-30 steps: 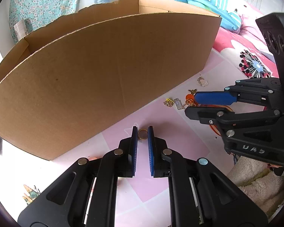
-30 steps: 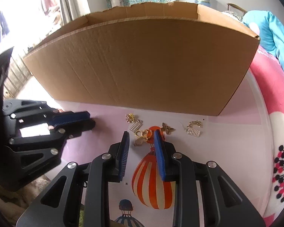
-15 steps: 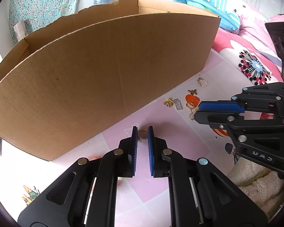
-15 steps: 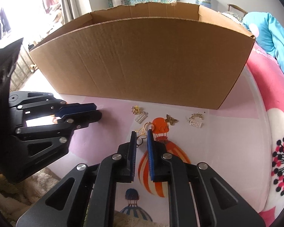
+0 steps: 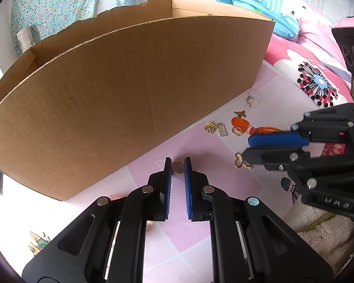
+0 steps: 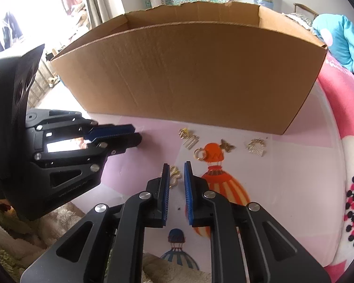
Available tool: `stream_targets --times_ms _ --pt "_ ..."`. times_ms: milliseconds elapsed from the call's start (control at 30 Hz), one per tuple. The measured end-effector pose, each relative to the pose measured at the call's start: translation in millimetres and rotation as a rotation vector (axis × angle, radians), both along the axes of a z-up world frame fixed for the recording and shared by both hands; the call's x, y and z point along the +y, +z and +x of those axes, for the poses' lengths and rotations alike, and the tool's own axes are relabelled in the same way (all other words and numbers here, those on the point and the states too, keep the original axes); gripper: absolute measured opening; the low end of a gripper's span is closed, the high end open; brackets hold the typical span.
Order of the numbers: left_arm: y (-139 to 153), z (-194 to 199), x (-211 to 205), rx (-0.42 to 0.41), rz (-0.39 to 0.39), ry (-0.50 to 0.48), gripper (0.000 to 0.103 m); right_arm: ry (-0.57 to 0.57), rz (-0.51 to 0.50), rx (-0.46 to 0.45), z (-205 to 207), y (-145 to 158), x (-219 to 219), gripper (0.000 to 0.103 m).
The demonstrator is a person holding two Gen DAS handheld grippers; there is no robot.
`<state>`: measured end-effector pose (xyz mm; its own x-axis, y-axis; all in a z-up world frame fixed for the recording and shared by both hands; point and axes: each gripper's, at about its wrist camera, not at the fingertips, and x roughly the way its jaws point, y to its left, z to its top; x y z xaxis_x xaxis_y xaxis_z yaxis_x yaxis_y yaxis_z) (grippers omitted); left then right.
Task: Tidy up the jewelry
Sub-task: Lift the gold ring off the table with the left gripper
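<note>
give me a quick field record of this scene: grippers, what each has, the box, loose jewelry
left gripper: closed on a gold ring, tips at the table
right gripper: jaws opening, a gold charm between the tips
box: open cardboard, behind the jewelry
loose jewelry: gold ring on the balloon print, butterfly charm, two small combs, gold cluster
surface: pink table cover with balloon prints
</note>
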<state>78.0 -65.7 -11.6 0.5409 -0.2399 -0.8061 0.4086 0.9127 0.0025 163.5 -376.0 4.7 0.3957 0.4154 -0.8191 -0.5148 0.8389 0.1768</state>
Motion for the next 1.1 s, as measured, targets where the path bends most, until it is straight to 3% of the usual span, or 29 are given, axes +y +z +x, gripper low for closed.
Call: stream_targets --times_ms 100,600,700,800,1100 --pt "0.1 0.1 -0.2 0.0 -0.001 0.0 0.01 -0.007 -0.008 -0.01 2.8 0.6 -1.8 0.023" --pt "-0.6 -0.3 -0.1 -0.004 0.004 -0.006 0.01 0.027 -0.074 -0.062 20.5 -8.7 4.8 0.023" --pt "-0.7 0.1 -0.1 -0.003 0.004 -0.006 0.01 0.032 -0.077 -0.071 21.2 -9.1 4.8 0.022" --pt "-0.8 -0.4 -0.3 -0.004 0.006 -0.007 0.01 0.036 -0.073 -0.067 23.4 -9.2 6.6 0.012" --pt "-0.5 -0.4 -0.1 -0.006 0.008 -0.008 0.01 0.019 -0.056 -0.062 23.0 -8.7 4.3 0.011"
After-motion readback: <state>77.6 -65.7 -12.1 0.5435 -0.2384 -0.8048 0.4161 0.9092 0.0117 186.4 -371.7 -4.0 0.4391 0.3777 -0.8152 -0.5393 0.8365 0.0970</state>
